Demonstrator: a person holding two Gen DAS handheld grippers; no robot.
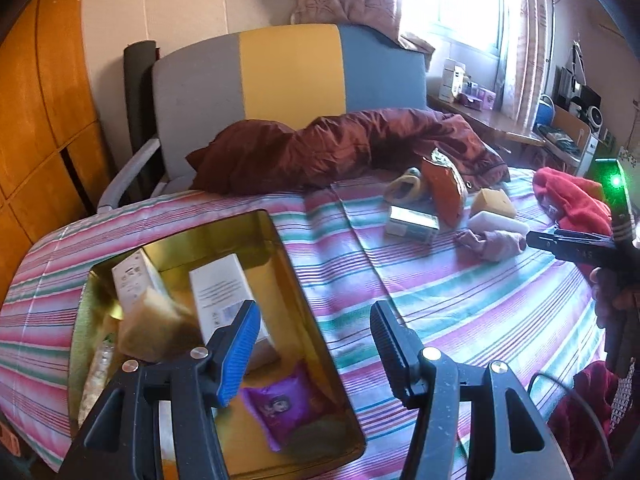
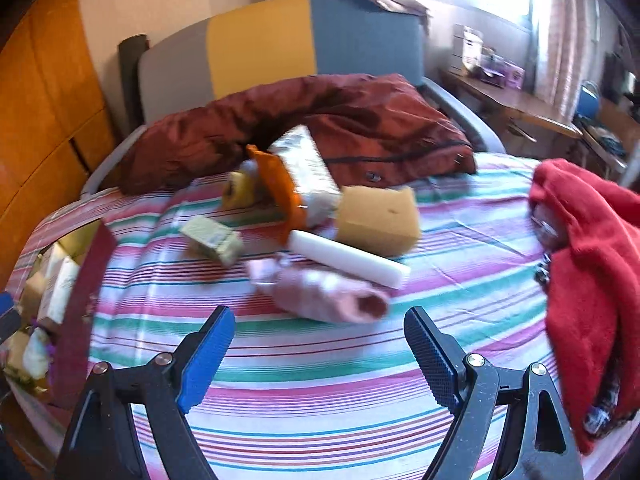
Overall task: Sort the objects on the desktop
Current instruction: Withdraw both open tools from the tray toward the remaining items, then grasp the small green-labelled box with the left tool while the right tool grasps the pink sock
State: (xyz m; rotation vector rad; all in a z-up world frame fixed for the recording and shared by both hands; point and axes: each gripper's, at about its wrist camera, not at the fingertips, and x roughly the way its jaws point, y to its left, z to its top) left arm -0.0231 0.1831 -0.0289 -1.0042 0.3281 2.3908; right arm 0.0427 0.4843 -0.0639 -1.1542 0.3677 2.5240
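Boxes [image 1: 224, 292] in the gold tin [image 1: 312, 320] bear unreadable print; both the left gripper [image 1: 316, 344] and right gripper [image 2: 320, 356] gape empty.

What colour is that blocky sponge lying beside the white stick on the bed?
The sponge is a tan, yellowish brown. It shows best in the right wrist view.

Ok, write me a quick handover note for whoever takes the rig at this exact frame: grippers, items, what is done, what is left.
Left gripper: open, empty, above the gold tin.
Right gripper: open, empty, pointing at the pink sock.
Done: the tin holds two white boxes, a sponge-like block and a purple packet.
Left on the striped bedspread: pink sock, white foam bar, yellow sponge, small green box, orange packet, yellow roll.
Suggested next: probably the sock, nearest the right gripper.
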